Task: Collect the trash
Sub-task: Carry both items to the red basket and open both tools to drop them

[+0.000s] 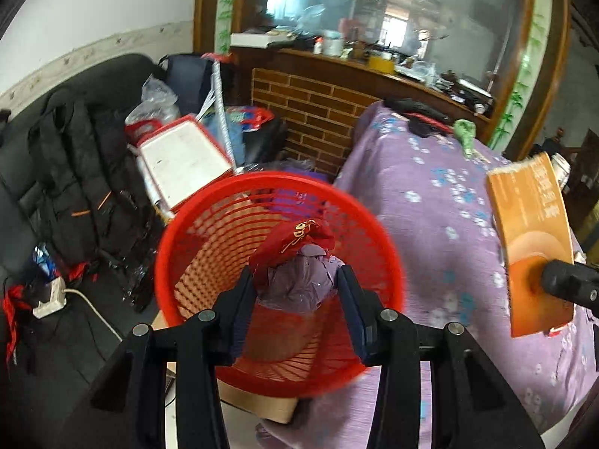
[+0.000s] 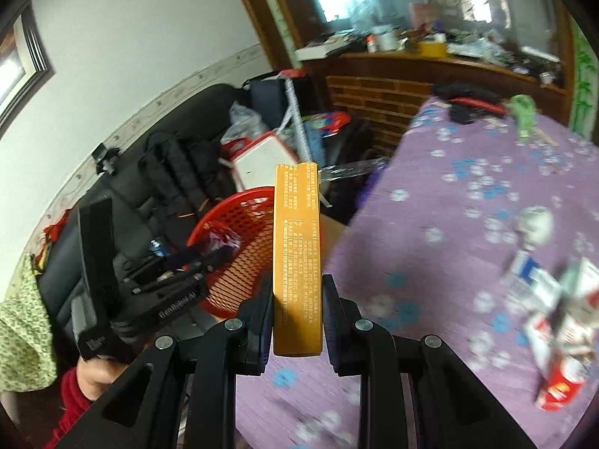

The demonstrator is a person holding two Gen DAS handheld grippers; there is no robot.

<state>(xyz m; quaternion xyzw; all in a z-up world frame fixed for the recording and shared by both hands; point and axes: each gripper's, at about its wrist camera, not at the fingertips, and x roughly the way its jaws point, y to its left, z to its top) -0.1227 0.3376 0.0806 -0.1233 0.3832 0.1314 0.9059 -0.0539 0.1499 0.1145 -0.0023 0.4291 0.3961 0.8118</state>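
My left gripper (image 1: 297, 288) is shut on a crumpled wad of red and clear wrapper (image 1: 295, 258), held over the mouth of a red mesh waste basket (image 1: 209, 247). At the right edge of the left wrist view, the right gripper's finger tip presses on a flat orange box (image 1: 531, 235). In the right wrist view, my right gripper (image 2: 297, 299) is shut on that orange box (image 2: 297, 247), seen edge-on and upright above the purple flowered tablecloth (image 2: 449, 224). The red basket (image 2: 239, 232) lies to its left, with the left gripper (image 2: 221, 254) above the basket's rim.
More trash packets (image 2: 554, 318) and a small pale object (image 2: 535, 220) lie on the table at the right. A black sofa with backpacks (image 1: 75, 157), a white and red box (image 1: 183, 161) and a power strip (image 1: 50, 299) crowd the floor to the left. A brick counter (image 1: 310, 112) stands behind.
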